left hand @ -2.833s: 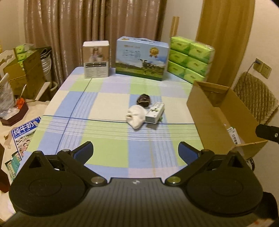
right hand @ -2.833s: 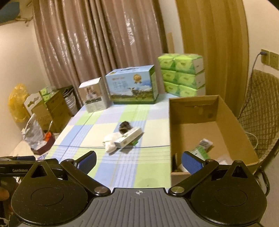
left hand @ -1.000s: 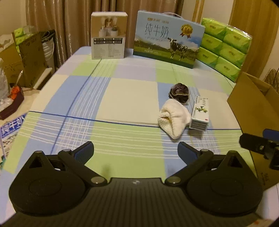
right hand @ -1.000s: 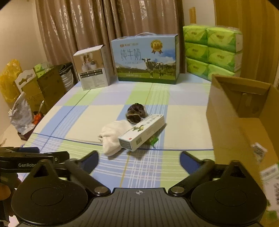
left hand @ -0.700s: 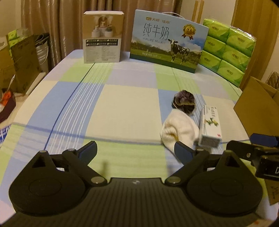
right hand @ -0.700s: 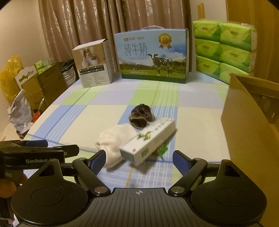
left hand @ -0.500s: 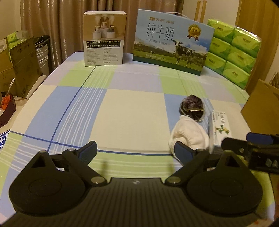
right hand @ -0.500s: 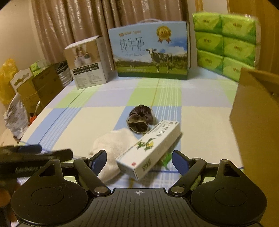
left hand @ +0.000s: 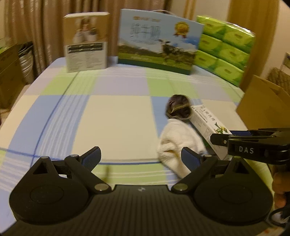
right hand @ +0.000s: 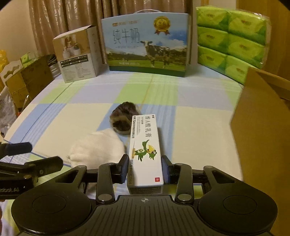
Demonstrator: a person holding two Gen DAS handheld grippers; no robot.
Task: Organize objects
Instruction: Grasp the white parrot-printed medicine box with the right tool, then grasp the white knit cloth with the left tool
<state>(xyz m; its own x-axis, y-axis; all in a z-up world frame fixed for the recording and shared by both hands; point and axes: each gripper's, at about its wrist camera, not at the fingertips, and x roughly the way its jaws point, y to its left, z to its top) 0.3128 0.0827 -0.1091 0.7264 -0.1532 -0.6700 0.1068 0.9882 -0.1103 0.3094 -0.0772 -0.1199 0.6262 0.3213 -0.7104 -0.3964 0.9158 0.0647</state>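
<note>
Ointment box [right hand: 145,154]: right gripper [right hand: 146,169] closing across near end, pads touching; lift level toward cardboard box [right hand: 261,127]. Left gripper [left hand: 140,156]: apart, empty.

Dim, warm yellowish indoor light in both views we get, source itself not visible. Left wrist view smeared with motion blur: print on milk carton [left hand: 159,41] unreadable. Right wrist view sharper, ointment box [right hand: 145,150] text legible. Heavy fisheye bending, black corners. Soft shadows only, faint sheen on curtains [right hand: 72,16].
</note>
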